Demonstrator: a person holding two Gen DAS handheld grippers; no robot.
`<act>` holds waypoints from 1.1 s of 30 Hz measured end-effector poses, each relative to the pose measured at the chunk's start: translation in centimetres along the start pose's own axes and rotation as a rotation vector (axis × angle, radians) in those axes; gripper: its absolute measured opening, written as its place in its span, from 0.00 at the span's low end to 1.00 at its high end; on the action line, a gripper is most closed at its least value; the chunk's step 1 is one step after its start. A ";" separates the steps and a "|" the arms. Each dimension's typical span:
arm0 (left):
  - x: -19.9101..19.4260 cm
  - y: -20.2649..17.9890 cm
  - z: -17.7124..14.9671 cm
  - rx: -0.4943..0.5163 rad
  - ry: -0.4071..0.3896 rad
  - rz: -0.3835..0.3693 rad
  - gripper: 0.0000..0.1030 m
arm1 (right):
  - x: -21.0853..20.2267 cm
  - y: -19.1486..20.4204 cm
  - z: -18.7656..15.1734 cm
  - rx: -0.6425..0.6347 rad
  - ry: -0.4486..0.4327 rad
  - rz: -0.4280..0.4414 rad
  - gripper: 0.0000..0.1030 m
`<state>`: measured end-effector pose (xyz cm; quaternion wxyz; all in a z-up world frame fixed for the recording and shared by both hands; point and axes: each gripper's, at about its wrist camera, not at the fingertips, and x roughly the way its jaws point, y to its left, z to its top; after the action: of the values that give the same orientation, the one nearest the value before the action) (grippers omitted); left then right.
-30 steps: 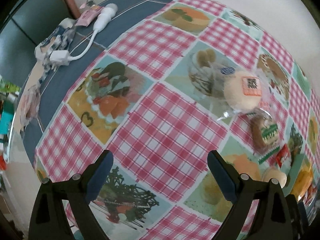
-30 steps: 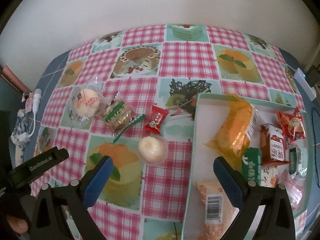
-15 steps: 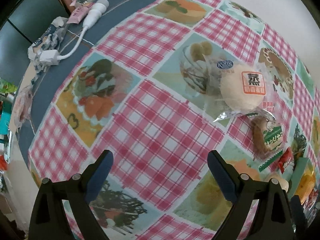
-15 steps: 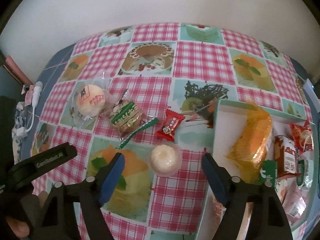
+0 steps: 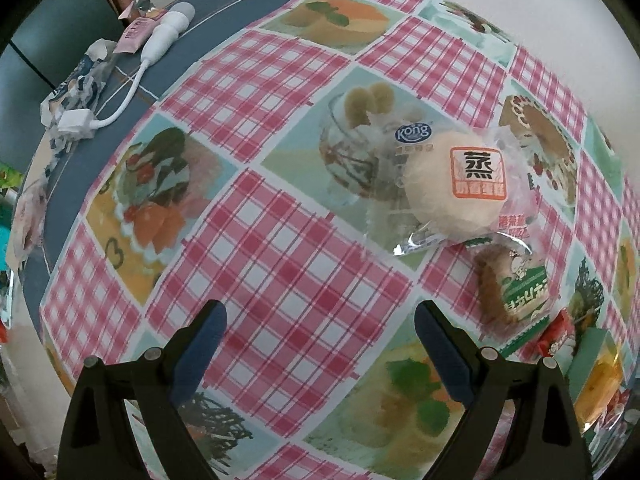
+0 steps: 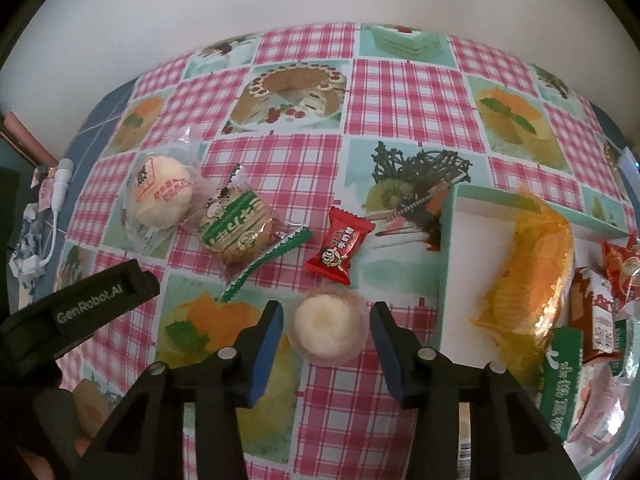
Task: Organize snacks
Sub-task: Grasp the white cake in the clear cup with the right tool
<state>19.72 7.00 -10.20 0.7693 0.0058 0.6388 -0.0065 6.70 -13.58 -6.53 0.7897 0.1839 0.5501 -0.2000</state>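
My right gripper (image 6: 326, 316) is open, its jaws on either side of a small round cream-coloured cup snack (image 6: 327, 330) on the table, with a small gap on each side. Beyond it lie a red candy (image 6: 340, 250), a green-wrapped cookie (image 6: 236, 230) and a wrapped steamed bun (image 6: 160, 196). A teal-rimmed box (image 6: 448, 264) at the right holds an orange bag (image 6: 532, 280) and several packets. My left gripper (image 5: 316, 326) is open and empty above the checked cloth, with the bun (image 5: 460, 192) and cookie (image 5: 512, 292) ahead to its right.
A white charger with cable (image 5: 156, 40) and torn wrappers (image 5: 72, 92) lie on the blue table part at the far left. The left gripper's body (image 6: 80, 312) shows at the lower left of the right wrist view. A white wall stands behind the table.
My right gripper has moved forward and left and narrowed its jaws around the cream cup snack. My left gripper has moved closer to the bun and cookie.
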 end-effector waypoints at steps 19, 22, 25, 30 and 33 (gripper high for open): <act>-0.3 -4.6 1.7 0.056 -0.017 -0.122 0.92 | 0.6 -1.3 0.7 0.052 -0.005 0.003 0.37; -0.2 -6.2 1.9 0.075 -0.023 -0.141 0.92 | 0.1 -2.0 1.2 0.068 -0.024 0.004 0.37; -0.3 -7.5 2.1 0.084 -0.025 -0.164 0.92 | -0.4 -2.5 1.8 0.083 -0.043 0.012 0.37; -0.6 -10.2 2.9 0.102 -0.034 -0.197 0.92 | -1.9 -3.2 2.6 0.097 -0.090 0.016 0.37; -0.6 -11.5 3.4 0.105 -0.030 -0.219 0.92 | -3.0 -3.9 3.1 0.107 -0.124 0.016 0.37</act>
<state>22.74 -4.57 -9.00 0.7721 -0.0238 0.6228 -0.1244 6.22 -18.15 -2.93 0.8129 0.2177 0.4869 -0.2338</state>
